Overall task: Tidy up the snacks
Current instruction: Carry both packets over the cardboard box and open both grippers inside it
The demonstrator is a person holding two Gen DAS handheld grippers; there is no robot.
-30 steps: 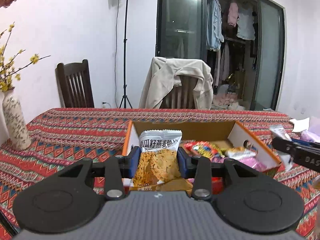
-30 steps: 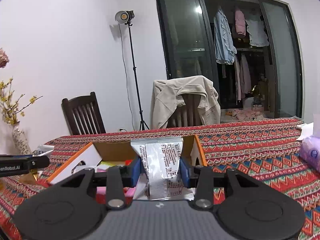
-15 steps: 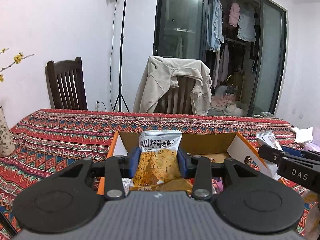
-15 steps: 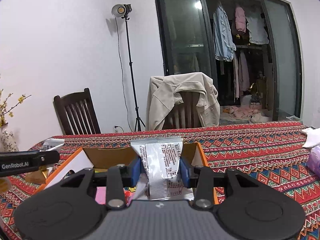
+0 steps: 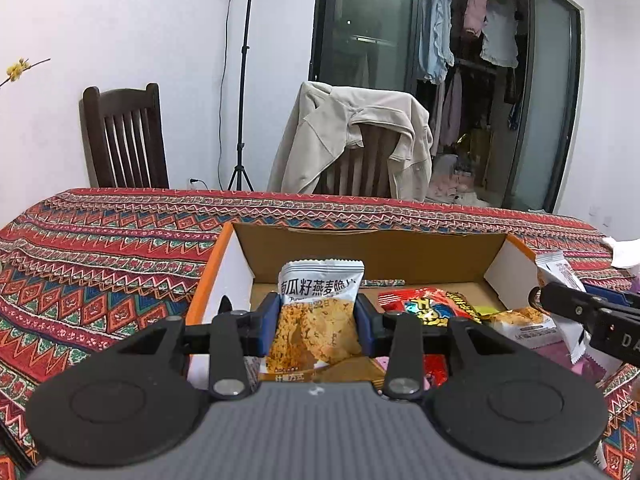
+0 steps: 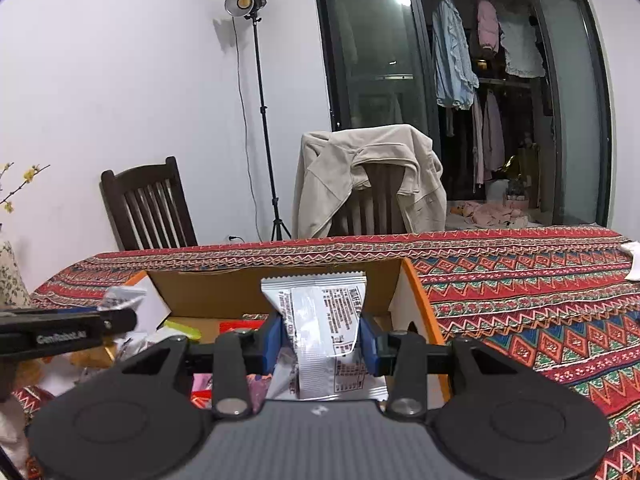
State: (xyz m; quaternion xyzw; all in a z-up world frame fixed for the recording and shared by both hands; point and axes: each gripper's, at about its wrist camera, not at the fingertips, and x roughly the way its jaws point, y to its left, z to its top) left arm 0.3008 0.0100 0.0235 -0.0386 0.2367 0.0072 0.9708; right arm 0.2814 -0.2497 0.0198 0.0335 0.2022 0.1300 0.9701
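My left gripper (image 5: pixel 316 326) is shut on a white oat-crisp packet (image 5: pixel 316 320) and holds it upright over the left part of an open cardboard box (image 5: pixel 360 248) with orange rims. My right gripper (image 6: pixel 322 340) is shut on a silver snack packet (image 6: pixel 324 328), printed back facing me, over the right part of the same box (image 6: pixel 280 292). A red snack bag (image 5: pixel 432 308) and other packets lie inside the box. The right gripper shows at the right edge of the left wrist view (image 5: pixel 592 316). The left gripper shows at the left of the right wrist view (image 6: pixel 64 330).
The table carries a red patterned cloth (image 5: pixel 100 248). Two chairs stand behind it, one wooden (image 5: pixel 124 136), one draped with a beige jacket (image 5: pixel 356 140). A light stand (image 6: pixel 260 120) is by the wall. A vase (image 6: pixel 10 280) stands at far left. White tissue (image 5: pixel 624 248) lies at right.
Both grippers moved forward over the box, each still holding its packet. The box now sits closer and more centred in both views, and the vase has left the left wrist view.
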